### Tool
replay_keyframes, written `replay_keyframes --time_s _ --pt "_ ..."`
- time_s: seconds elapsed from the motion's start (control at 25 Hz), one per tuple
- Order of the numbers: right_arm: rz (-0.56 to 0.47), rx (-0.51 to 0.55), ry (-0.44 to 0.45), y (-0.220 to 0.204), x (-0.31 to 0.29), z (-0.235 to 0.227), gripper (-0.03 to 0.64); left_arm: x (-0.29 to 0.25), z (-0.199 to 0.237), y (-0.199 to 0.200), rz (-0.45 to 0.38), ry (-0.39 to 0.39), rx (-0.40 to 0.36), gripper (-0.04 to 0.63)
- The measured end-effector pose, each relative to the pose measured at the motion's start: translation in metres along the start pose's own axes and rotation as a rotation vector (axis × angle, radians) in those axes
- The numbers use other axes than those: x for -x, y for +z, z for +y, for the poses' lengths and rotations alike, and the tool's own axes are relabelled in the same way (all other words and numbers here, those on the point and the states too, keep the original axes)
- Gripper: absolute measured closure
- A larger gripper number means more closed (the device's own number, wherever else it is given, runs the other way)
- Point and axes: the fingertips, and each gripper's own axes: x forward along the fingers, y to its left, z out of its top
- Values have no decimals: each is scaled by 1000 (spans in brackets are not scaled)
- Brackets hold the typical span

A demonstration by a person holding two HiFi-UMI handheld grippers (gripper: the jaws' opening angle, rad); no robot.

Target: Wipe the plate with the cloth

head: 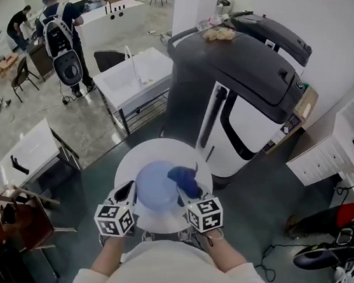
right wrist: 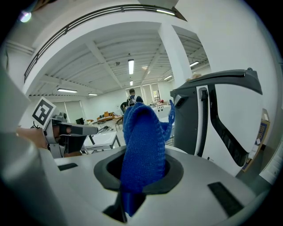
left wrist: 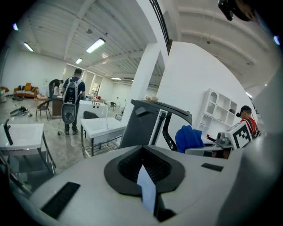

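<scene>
**Plate pinched by the left gripper, cloth by the right, both over the round table**

The round white table (head: 138, 158) stands directly in front of the person who holds the tools, and it serves here as the reference for all places.

Over the middle of this table is the pale blue plate (head: 152, 186). The left gripper (head: 131, 193) comes in from the table's near left edge. Its jaws are pressed together on the plate's rim, which shows in the left gripper view as a thin pale strip (left wrist: 147, 190) caught between them. From the head view I cannot tell whether the plate rests on the table or is raised above it.

The right gripper (head: 186, 195) comes in from the table's near right edge. Its jaws pinch the dark blue cloth (head: 187, 180), and in the right gripper view the knitted cloth (right wrist: 143, 150) stands up out of the jaws in a thick fold. Seen from above, the cloth overlaps the right part of the plate, over the table's centre. Whether it really touches the plate is not clear.

Behind the table, on its far side, stands a large dark grey and white machine (head: 247, 95). Far beyond the table to the left, a person (head: 62, 37) with a backpack stands on the stone floor next to a white workbench (head: 134, 75).
</scene>
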Motion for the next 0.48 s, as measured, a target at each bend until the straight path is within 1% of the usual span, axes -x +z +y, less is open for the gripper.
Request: replay_keyframes --time_s 0.08,0.2,0.48 --pt "-3 0 5 1 0 -1 531 3 -2 3 -18 11 -19 563" --pt "0 1 10 0 -1 0 531 9 -7 6 -38 8 -13 563" --pt "6 5 15 -3 -4 4 531 20 -13 1 -45 -3 -9 563"
